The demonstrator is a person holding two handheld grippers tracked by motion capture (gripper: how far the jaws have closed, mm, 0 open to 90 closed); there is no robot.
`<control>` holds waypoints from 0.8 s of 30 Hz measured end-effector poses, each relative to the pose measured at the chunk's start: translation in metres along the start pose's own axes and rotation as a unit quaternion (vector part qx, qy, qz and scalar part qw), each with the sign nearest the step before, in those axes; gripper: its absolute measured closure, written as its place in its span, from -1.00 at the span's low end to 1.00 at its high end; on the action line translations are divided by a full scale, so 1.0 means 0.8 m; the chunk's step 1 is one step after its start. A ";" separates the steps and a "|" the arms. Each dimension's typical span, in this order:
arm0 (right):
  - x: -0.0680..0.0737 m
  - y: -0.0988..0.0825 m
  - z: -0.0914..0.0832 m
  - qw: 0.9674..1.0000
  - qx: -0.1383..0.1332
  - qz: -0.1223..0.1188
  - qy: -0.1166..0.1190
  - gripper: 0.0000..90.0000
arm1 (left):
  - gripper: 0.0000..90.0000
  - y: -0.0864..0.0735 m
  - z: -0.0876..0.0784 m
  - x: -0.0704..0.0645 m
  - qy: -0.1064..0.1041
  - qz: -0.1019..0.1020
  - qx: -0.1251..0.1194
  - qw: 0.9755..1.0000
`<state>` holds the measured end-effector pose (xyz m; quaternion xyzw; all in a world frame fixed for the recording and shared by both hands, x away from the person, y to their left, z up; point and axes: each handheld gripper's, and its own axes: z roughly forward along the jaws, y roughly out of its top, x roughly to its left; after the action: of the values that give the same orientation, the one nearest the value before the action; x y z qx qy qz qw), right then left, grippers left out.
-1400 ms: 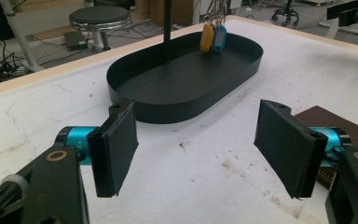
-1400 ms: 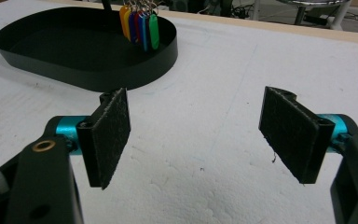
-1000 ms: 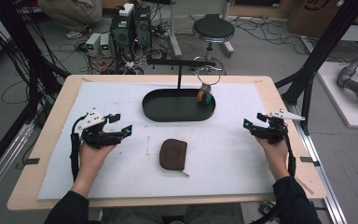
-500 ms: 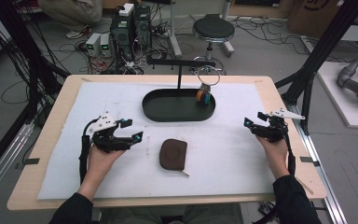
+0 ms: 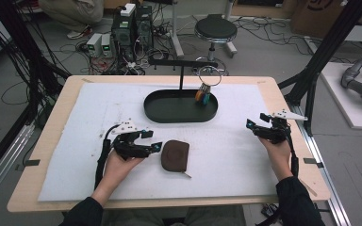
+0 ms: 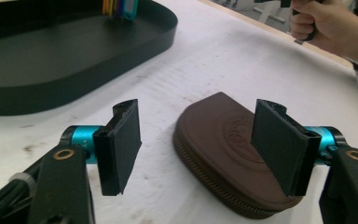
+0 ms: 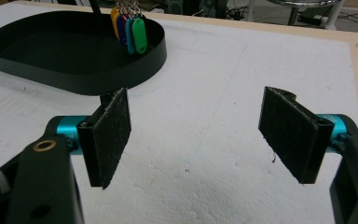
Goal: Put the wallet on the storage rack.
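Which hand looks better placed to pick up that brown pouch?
Left, probably. The left gripper sits right beside the brown pouch, jaws open toward it; the right gripper is far across the table.

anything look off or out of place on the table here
Nothing stands out. The brown zip pouch lies flat and closed on the white mat, the key tags hang from the stand over the black tray, and nothing is spilled or damaged. The mat only shows light scuffs.

table [image 5: 52, 141] | white mat [image 5: 75, 155] | black tray [image 5: 155, 113] | brown pouch [image 5: 175, 155]
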<state>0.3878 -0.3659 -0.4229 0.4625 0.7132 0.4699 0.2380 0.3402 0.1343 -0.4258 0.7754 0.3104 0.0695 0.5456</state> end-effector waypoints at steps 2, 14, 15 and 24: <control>0.000 0.000 -0.001 1.000 0.000 -0.003 0.000 -0.43 | -0.21 -0.002 0.006 -0.003 -0.001 -0.006 0.011 1.000; 0.001 0.000 0.000 1.000 0.002 -0.006 0.000 -0.42 | -0.10 -0.015 0.038 -0.006 -0.012 -0.075 0.081 0.994; 0.001 0.000 0.000 1.000 0.003 -0.007 0.001 -0.42 | -0.08 -0.016 0.040 -0.005 -0.016 -0.080 0.084 0.993; 0.003 0.001 0.001 1.000 0.005 -0.013 -0.001 -0.42 | 0.23 -0.017 0.043 -0.003 -0.036 -0.114 0.086 0.989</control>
<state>0.3877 -0.3635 -0.4226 0.4549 0.7210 0.4631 0.2424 0.3479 0.1082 -0.4507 0.7809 0.3815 -0.0475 0.4924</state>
